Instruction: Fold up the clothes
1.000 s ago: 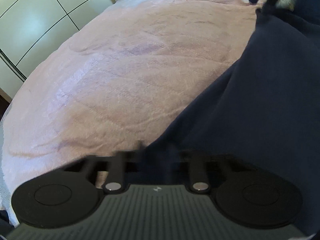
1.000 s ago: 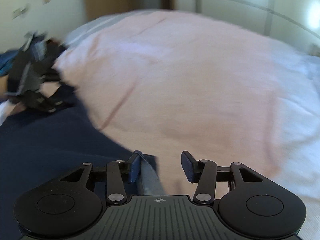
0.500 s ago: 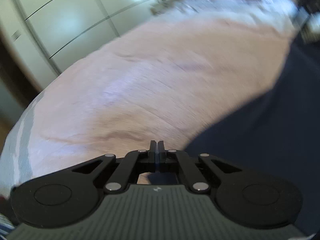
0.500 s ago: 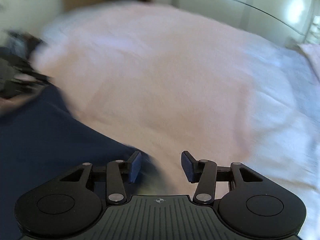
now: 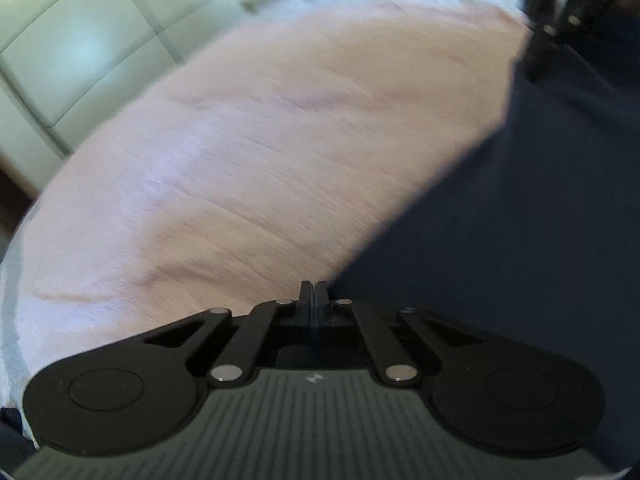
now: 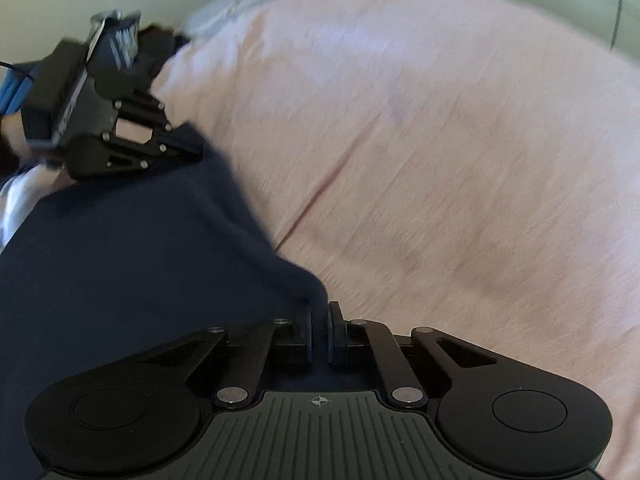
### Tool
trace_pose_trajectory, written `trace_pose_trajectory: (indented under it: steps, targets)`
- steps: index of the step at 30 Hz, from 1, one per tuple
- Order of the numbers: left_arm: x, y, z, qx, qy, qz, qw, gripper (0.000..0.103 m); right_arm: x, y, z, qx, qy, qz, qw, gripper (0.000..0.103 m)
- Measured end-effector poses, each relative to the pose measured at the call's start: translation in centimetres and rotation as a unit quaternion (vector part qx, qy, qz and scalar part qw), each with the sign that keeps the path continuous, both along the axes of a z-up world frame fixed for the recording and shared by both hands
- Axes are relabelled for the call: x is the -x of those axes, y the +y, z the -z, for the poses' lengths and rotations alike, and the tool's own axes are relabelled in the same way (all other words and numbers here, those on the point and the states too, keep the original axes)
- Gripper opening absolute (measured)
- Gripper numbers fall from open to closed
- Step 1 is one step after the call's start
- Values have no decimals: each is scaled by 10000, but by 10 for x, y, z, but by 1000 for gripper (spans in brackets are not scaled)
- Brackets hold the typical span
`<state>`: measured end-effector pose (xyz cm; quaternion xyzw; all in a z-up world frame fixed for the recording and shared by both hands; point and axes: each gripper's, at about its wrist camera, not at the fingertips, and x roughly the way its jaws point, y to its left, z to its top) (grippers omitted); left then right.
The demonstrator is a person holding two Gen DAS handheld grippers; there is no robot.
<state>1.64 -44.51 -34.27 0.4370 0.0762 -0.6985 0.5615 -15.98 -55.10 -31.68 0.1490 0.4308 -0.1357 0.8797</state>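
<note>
Two grippers are clenched on a navy garment [image 6: 120,280] spread over the pink bed cover [image 6: 440,140]: left gripper [image 5: 314,296] at one edge, right gripper [image 6: 320,330] pinching a corner.

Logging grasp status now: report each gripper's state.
Left gripper: shut on the dark navy fabric garment.
Right gripper: shut on the same garment.

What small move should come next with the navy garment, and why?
Probably lift and carry both corners across the pink bedspread to fold: the left claw and right claw each look shut on an edge of the navy garment.
</note>
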Motion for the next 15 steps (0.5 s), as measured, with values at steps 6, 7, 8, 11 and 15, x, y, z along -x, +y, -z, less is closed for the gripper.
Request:
trace_pose_trajectory:
  steps: [6,7,8,11,15]
  targets:
    - [0,-5,2,-61,-52,-244,9997,0,-6,-26,15,-186,157,161,9996,12]
    - [-2,-2,0,-68,37,-267,9996,4,2,-27,12,-122,69,343,9993,36]
    - [-4,1,-3,-76,128,-289,9995,5,12,-28,5,-16,-65,596,9982,50]
    - [-26,11,-11,-229,407,-473,9978,42,44,-26,-14,256,-160,1063,9939,50]
    - [-53,24,-17,-453,1105,-750,9900,46,71,-18,-32,341,-353,1021,9936,51]
